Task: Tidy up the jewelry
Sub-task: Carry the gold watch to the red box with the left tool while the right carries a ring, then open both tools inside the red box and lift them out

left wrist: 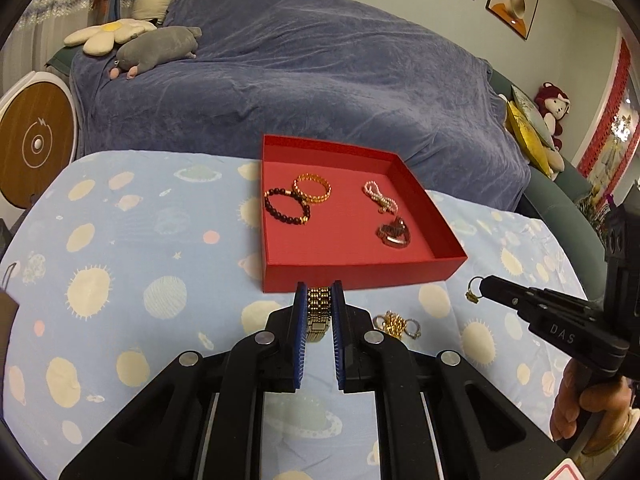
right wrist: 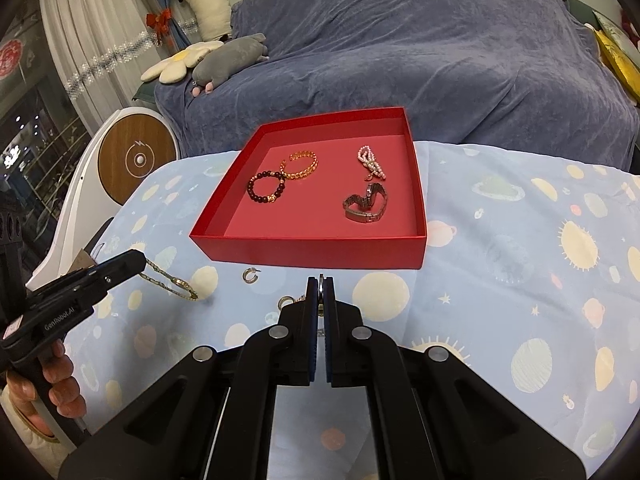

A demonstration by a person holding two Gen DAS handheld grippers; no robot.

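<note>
Before the red box [left wrist: 352, 272], a gold bracelet [left wrist: 319, 312] is clamped by the left tool [left wrist: 319, 292]; a ring [right wrist: 321, 286] is pinched by the near-closed right tool [right wrist: 320, 285].

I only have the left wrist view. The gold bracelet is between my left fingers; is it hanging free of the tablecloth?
Observer: No. In the right wrist view the gold bracelet slopes down from the left gripper, and its far end looks to rest on the tablecloth.
Operator: The right gripper has its ring. Anything loose hidden behind my fingers?
Observer: Yes, a small hoop earring lies on the cloth just in front of the red box.
</note>
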